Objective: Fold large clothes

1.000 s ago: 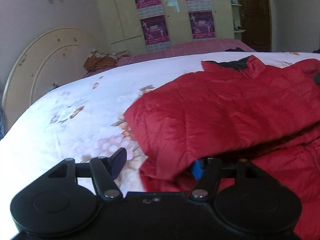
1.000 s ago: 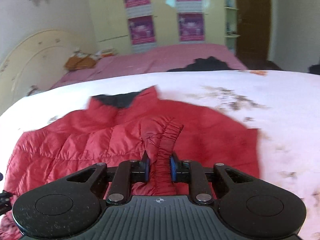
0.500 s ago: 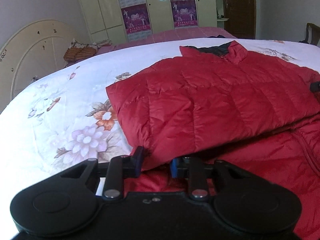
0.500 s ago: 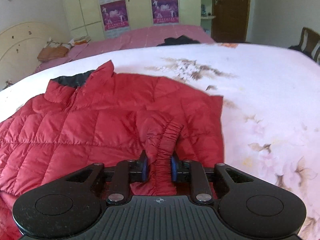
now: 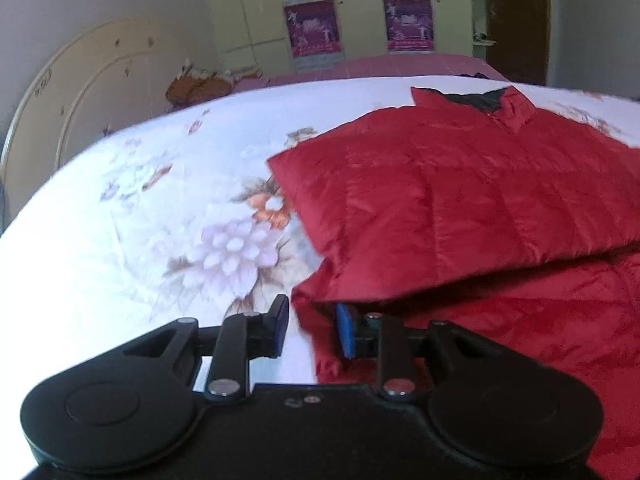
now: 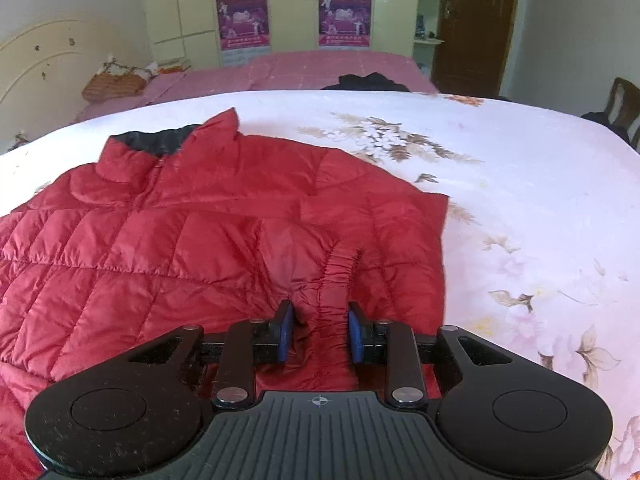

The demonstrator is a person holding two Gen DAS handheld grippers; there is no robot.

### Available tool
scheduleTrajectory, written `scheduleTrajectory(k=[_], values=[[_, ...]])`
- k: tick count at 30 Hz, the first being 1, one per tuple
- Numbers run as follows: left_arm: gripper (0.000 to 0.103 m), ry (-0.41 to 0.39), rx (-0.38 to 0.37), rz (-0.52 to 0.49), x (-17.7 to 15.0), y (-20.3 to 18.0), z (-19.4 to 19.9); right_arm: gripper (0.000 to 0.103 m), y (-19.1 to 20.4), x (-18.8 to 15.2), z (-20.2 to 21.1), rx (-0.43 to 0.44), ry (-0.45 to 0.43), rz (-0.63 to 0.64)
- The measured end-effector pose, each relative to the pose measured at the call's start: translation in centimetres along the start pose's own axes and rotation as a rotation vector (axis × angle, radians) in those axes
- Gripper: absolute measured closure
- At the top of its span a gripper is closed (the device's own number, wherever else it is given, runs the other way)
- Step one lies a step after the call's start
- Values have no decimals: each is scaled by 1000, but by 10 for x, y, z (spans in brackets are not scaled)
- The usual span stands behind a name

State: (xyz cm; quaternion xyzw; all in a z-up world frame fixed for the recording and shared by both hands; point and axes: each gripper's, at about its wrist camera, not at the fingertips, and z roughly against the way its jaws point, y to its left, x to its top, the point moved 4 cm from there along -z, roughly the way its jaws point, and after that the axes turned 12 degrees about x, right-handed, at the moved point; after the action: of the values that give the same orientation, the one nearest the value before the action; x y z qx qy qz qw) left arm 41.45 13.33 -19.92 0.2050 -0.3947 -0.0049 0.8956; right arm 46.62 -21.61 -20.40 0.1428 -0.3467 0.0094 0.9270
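A red quilted puffer jacket (image 5: 460,200) with a dark collar lining lies on the floral bedspread (image 5: 140,220), its left part folded over the body. It also shows in the right wrist view (image 6: 180,248). My left gripper (image 5: 310,330) is open, its jaws apart at the jacket's folded left edge, which lies loose between them. My right gripper (image 6: 320,330) is open, its jaws standing on either side of the elastic sleeve cuff (image 6: 336,280), which rests on the jacket's front.
A cream headboard (image 5: 80,100) curves at the far left. A second bed with a pink cover (image 6: 280,68) stands behind, with a brown bundle (image 6: 114,84) and dark clothes (image 6: 368,80) on it. A wardrobe with posters and a brown door (image 6: 476,20) line the back wall.
Both grippers have opened: the left let go of the jacket's folded edge and the right let go of the sleeve cuff. Both have drawn back a little. The jacket now lies flat.
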Motion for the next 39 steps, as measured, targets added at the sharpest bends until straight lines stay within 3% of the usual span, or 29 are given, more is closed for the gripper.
scheduleTrajectory(k=[4,7,9,12,14,16,19,21,23,25,29,31,32,39], values=[[73,-34,33,-71,2,-11,-9,75,2,-1,2,34,-4,-36],[88,-9,60,58,8,7,-18,75,6,-1,2,15,-11,-4],[88,56,18,165,3,20,-29,77,2,0,1,-4,-24,-9],[92,36,35,99,3,11,-23,77,-10,-5,-5,-41,-13,-48],[92,54,14,131,4,15,-21,77,-12,-4,-1,-62,-27,-59],[92,60,2,138,4,20,-16,77,-17,-2,5,-44,-38,-87],[80,39,-8,148,6,31,0,77,-19,4,18,-48,-67,-83],[79,31,-15,168,7,39,11,76,-19,8,27,-49,-90,-77],[80,14,-24,189,12,45,20,68,-20,14,36,-46,-120,-79],[80,-3,-39,196,21,45,24,30,-18,19,41,-67,-155,-69],[80,-16,-75,169,41,27,11,30,-14,26,46,-68,-201,-56],[80,-19,-85,148,49,15,2,45,-7,30,42,-38,-193,-37],[80,-20,-90,138,53,8,-2,47,-2,31,38,-25,-180,-23],[81,-32,-100,86,67,-30,-27,48,23,32,1,18,-124,36]])
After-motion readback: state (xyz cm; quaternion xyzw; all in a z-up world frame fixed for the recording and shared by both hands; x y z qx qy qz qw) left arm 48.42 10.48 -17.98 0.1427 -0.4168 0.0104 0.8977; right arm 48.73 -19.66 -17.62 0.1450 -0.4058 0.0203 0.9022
